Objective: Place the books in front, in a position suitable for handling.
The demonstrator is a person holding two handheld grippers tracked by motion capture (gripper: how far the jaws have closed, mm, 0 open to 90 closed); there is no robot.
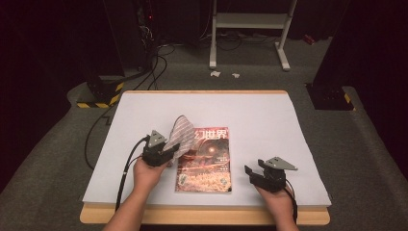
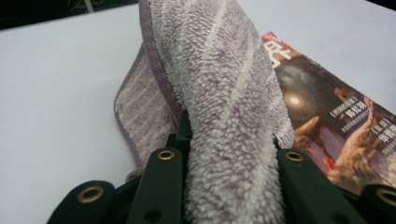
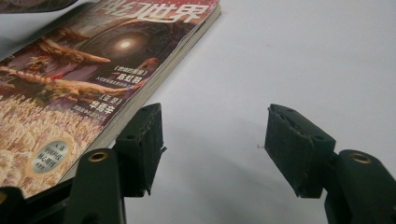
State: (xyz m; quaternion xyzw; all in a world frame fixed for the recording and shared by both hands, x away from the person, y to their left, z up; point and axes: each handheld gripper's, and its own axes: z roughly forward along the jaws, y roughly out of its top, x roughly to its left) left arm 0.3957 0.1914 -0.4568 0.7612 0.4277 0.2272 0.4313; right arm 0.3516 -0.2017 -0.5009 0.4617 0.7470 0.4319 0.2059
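Lab: cables (image 1: 144,72); hazard-striped stand base (image 1: 98,96)

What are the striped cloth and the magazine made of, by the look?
Striped cloth: soft terry or microfibre, probably; looped nubby pile, stitched purple hem, matte. Magazine: paper, with a glossy printed cover that catches light; a stack of pale page edges shows along its side.

**Background items, non-task**

I see a white sheet (image 1: 250,110) covering the tabletop, wooden edge (image 1: 202,215) showing along the near side. Past the far edge: grey carpet floor, white metal stand (image 1: 250,21), black cables (image 1: 154,67), two paper scraps (image 1: 223,74), hazard-striped base (image 1: 98,98) off the far-left corner.
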